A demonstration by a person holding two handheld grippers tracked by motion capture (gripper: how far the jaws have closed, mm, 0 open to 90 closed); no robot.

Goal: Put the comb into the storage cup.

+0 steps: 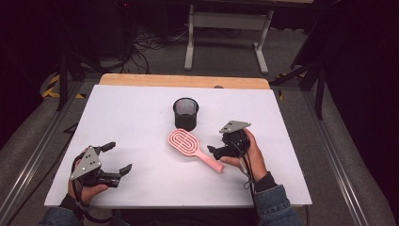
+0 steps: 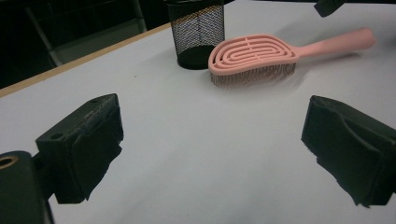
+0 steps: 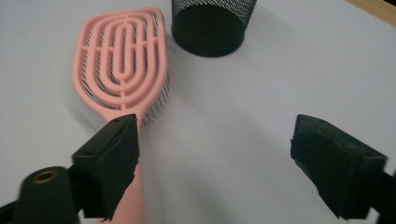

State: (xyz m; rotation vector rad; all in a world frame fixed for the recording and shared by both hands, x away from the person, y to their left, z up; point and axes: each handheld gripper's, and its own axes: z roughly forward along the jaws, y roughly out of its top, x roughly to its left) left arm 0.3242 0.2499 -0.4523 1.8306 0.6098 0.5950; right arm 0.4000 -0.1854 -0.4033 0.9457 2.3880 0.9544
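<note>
My left gripper (image 1: 117, 157) idles open, well left of the brush (image 1: 190, 146); right gripper (image 1: 217, 150) open beside its handle, brush released near cup (image 1: 186, 113).

You're working in a lab or recording studio, not a home. Your surface (image 1: 141, 122) is a white board laid on a wooden top, standing alone on grey carpet in a dark room. At the far side, loose black cables (image 1: 141, 47) sprawl across the floor beside a bare metal desk frame (image 1: 226, 33). Yellow-and-black hazard tape (image 1: 54, 87) marks the floor at the far left, and metal rails (image 1: 33, 155) run along both sides.
</note>
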